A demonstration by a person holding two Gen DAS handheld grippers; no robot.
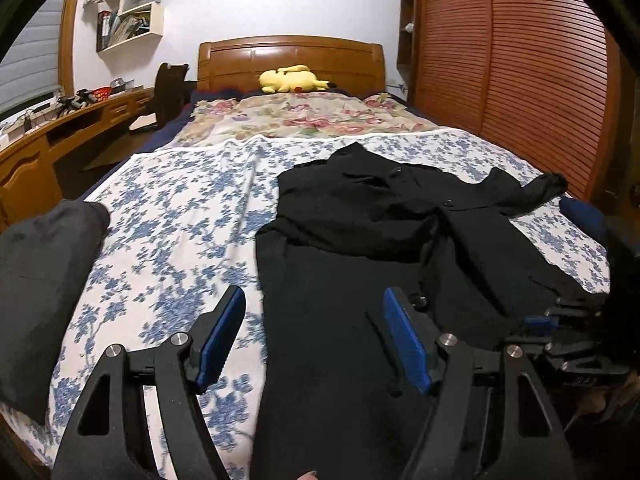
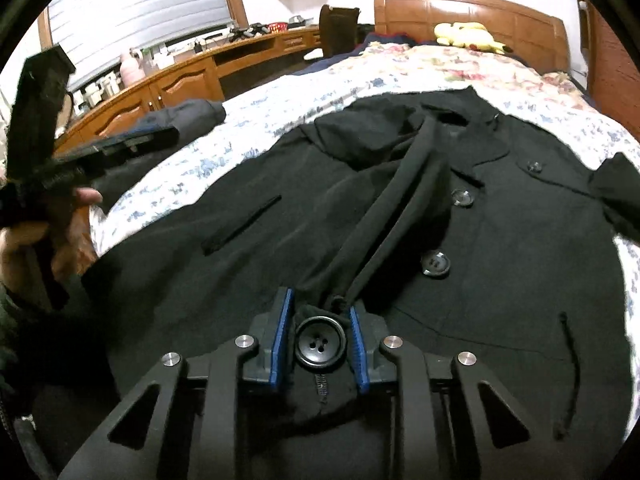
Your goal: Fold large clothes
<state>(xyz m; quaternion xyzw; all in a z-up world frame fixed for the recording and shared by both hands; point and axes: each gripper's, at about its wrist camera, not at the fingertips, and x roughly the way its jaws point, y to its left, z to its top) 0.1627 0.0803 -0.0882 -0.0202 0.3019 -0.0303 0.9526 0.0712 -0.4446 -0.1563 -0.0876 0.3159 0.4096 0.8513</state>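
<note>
1. Right gripper (image 2: 319, 338): clamped on sleeve cuff (image 2: 320, 346), big button between pads.
2. Left gripper (image 1: 314, 336): jaws wide, nothing between, poised over coat (image 1: 360, 240) edge.
3. Ahead: coat spread flat on bed (image 1: 168, 208).

1. The coat (image 1: 360, 240) lies spread on the bed (image 1: 180, 208), right of centre.
2. A folded garment (image 1: 44, 272) lies at the bed's left edge (well apart from the coat).
3. A plush toy (image 1: 290, 79) rests against the headboard (image 1: 288, 54) behind.

coat (image 2: 280, 184): matt black cloth | button (image 2: 320, 343): glossy plastic | headboard (image 1: 292, 58): glossy wood
</note>
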